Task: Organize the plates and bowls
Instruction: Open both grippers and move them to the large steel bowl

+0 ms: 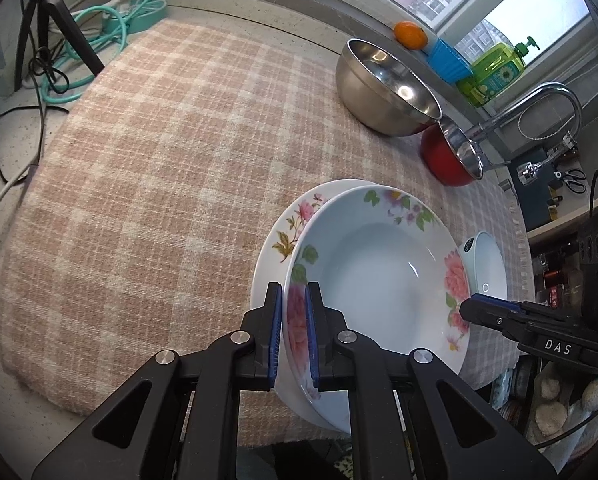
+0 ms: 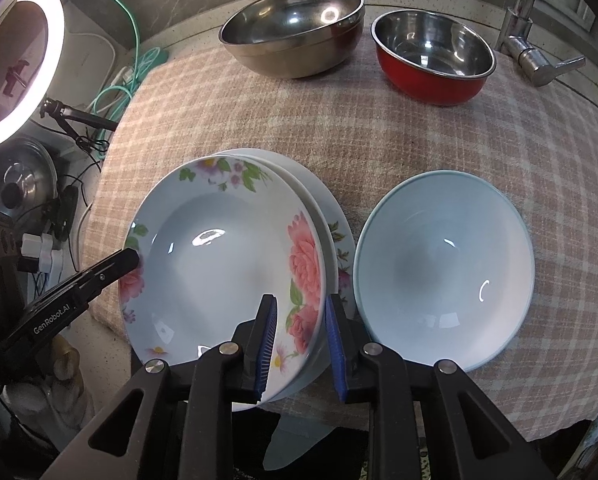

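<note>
A floral deep plate (image 1: 379, 264) (image 2: 223, 264) lies tilted on a second floral plate (image 1: 287, 232) (image 2: 335, 216) near the table's front edge. My left gripper (image 1: 293, 332) is shut on the top plate's left rim; it also shows in the right wrist view (image 2: 133, 258). My right gripper (image 2: 301, 344) straddles the top plate's right rim with a gap left, open; its tip shows in the left wrist view (image 1: 473, 308). A pale blue bowl (image 2: 445, 268) (image 1: 485, 264) sits right of the plates.
A steel bowl (image 1: 387, 88) (image 2: 295, 24) and a red bowl (image 1: 449, 156) (image 2: 435, 56) stand at the back of the checked cloth (image 1: 159, 184). A faucet (image 1: 539, 108), soap bottle (image 1: 495, 72), orange (image 1: 409, 34) and tripod with cables (image 1: 55, 36) surround it.
</note>
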Available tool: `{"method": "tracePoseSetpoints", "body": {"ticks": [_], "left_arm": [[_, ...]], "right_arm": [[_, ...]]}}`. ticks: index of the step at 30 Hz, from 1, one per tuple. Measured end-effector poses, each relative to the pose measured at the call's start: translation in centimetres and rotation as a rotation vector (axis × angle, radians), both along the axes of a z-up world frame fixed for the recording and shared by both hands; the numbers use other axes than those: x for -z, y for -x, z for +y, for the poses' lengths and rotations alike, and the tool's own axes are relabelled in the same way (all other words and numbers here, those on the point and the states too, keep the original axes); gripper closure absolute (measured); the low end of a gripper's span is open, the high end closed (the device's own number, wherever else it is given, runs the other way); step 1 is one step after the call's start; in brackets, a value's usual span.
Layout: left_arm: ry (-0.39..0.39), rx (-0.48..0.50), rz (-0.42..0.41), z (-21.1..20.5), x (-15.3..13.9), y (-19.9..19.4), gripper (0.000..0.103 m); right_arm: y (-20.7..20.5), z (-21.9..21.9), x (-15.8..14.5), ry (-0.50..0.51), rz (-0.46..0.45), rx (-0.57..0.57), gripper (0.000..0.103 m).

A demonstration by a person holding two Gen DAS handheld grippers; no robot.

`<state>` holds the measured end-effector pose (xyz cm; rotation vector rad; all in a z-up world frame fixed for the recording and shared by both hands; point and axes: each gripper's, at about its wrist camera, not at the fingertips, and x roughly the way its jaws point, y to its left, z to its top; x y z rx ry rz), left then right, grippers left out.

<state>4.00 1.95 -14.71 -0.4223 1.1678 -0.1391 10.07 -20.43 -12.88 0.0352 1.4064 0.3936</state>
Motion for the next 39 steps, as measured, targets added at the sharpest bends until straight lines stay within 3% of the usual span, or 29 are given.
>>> {"method": "tracePoseSetpoints", "body": {"ticks": [10,16,26,27,39], "left_arm": [[-0.052,-0.003,-0.076,0.9,-2.9,0.1,0.094],[-0.036,-0.019,-0.112,1.5,-4.8,-1.0,0.092],[-0.014,-0.017,-0.158,1.1,-6.9,-4.8,0.092],[-0.013,-0.015,-0.16,1.1,-7.0,-5.2,0.088],[0.022,0.017,-0.149,-0.3,-7.4,-11.2,0.085]], "right_arm": [[0.7,-1.2,-2.4,-0.07,-0.054,0.032,0.08],[0.0,-1.8,-5.6,-0.157,-0.121,0.049,0.079],[-4.9,-2.8,-10.1,-0.217,-0.214,0.077,0.074],[-5.5,-2.9,-10.4,-0.222,-0.221,0.08,0.072],[-13.4,-2.8,-10.3,-0.266,-0.196,0.141,0.07]]}}
